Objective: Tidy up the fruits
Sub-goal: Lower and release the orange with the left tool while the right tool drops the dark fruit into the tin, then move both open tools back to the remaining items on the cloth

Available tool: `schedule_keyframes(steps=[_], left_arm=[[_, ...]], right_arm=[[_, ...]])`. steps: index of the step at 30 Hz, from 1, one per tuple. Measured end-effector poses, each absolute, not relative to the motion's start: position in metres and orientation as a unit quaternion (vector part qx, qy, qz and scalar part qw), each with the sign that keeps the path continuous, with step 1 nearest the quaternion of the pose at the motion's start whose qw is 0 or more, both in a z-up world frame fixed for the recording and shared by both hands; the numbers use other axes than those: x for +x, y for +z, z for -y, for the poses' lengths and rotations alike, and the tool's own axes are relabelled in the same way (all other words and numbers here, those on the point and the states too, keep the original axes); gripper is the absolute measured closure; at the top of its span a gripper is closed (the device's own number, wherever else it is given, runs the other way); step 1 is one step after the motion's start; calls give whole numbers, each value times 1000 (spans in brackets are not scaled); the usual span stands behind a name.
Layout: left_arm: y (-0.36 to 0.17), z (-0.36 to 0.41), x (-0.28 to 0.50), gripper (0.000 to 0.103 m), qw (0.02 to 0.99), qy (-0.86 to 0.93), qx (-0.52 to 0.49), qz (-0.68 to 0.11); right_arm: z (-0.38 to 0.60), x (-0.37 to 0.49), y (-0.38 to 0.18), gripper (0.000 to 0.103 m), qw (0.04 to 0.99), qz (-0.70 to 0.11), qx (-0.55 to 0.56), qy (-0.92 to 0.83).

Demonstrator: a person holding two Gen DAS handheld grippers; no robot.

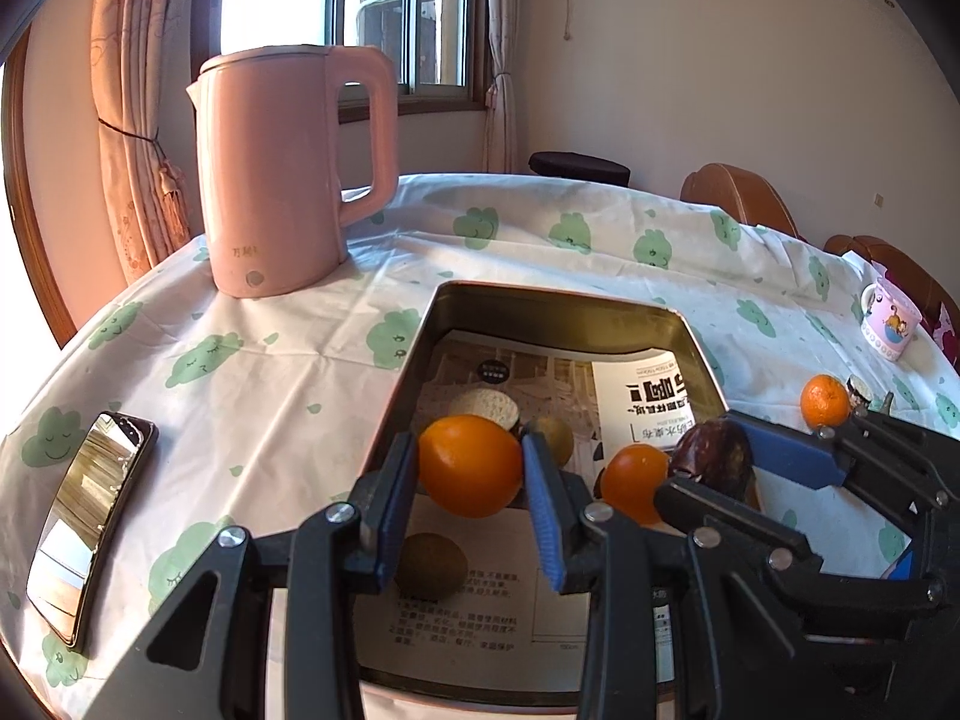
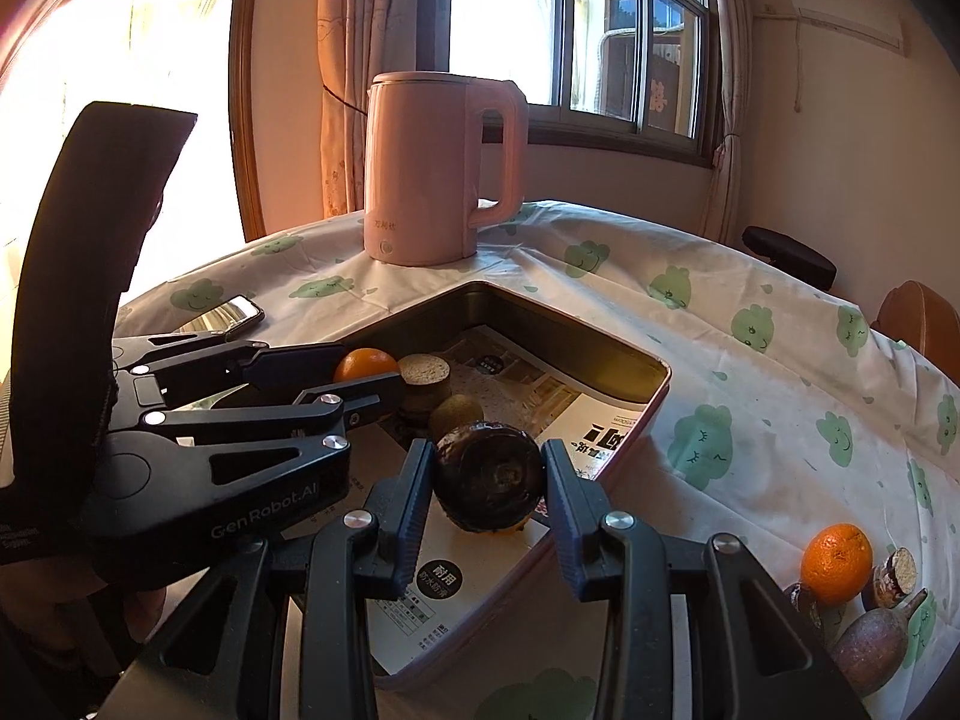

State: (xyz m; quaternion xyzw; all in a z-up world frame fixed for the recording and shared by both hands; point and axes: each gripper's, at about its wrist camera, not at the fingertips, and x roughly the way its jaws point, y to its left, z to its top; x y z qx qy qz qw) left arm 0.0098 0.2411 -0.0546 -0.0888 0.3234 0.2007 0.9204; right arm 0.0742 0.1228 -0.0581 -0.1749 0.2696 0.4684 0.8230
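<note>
My left gripper (image 1: 471,471) is shut on an orange (image 1: 468,462), held over the near left part of a metal tray (image 1: 564,295). To its right, my right gripper (image 1: 720,465) grips a dark purple round fruit (image 1: 717,456) above a second orange (image 1: 633,480) lying in the tray. In the right wrist view, the right gripper (image 2: 489,480) has both pads pressed on the dark fruit (image 2: 489,474), over the tray (image 2: 657,375). The left gripper (image 2: 369,377) with its orange (image 2: 363,363) shows at the left. Two kiwis (image 1: 431,564) (image 1: 555,433) and a cut pale round piece (image 1: 486,407) lie in the tray.
The tray is lined with printed paper. A pink kettle (image 1: 288,174) stands behind it and a phone (image 1: 90,534) lies at the left. On the cloth to the right sit another orange (image 2: 837,564), brown fruits (image 2: 870,651), a cut piece (image 2: 897,576) and a mug (image 1: 889,318).
</note>
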Motion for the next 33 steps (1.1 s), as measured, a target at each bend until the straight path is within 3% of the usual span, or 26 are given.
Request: schedule_keyframes(steps=[13,16,20,25,33], left_arm=[[-54,-243,9,63,920,205,-86,-322],[-53,-244,7,54,921,210,-87,-316],[-51,-240,4,50,925,211,-80,-307],[-41,-227,-7,26,938,199,-90,-270],[-19,-172,-1,22,958,151,-63,-236]], right_arm=[[-123,77,-61,62,821,-279,-174,468],[-120,77,-60,59,825,-274,-171,463],[-115,77,-58,52,831,-269,-167,458],[-95,77,-49,45,845,-252,-154,446],[-20,96,-28,34,887,-232,-139,374]])
